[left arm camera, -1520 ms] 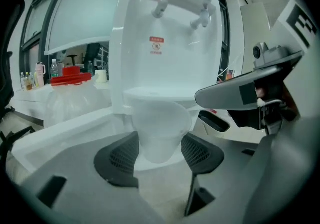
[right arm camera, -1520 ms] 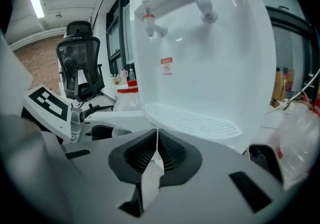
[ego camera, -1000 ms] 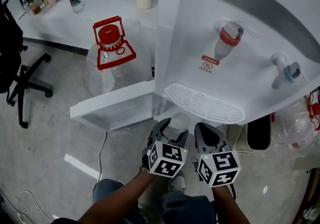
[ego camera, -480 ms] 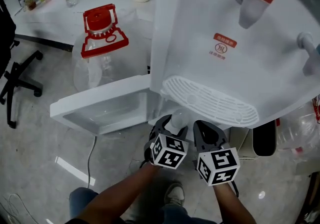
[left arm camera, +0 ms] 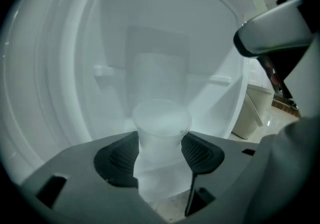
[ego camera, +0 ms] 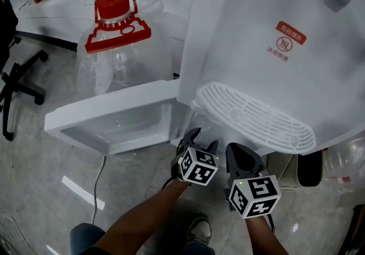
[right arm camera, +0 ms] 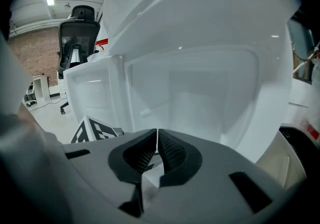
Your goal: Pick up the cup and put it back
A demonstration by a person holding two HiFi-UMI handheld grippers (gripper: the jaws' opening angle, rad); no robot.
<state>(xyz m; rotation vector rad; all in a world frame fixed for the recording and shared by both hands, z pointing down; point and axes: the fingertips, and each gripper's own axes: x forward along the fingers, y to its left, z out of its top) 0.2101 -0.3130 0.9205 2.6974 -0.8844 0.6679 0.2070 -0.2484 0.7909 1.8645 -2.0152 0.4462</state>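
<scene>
At the far left an office chair [ego camera: 11, 77] stood on the floor [ego camera: 45, 179], with bare floor between it and the white surface [ego camera: 51, 11] above. Just right, a clear water jug [ego camera: 122, 63] with a red cap [ego camera: 117, 17] stood close behind the dispenser's open cabinet door [ego camera: 108, 120], whose long edge jutted leftward over the floor. At the cabinet mouth, the left tool [ego camera: 199, 141] gripped the translucent cup [left arm camera: 161, 128] upright, a pad pressed on each side of it, its rim clear of the white cabinet walls beyond. The drip grille [ego camera: 256, 117] overhung both tools closely, leaving little headroom. Just beside the left one, the right tool [right arm camera: 157, 148] had its jaws closed together on nothing. The dispenser [ego camera: 256, 37] filled the right.
</scene>
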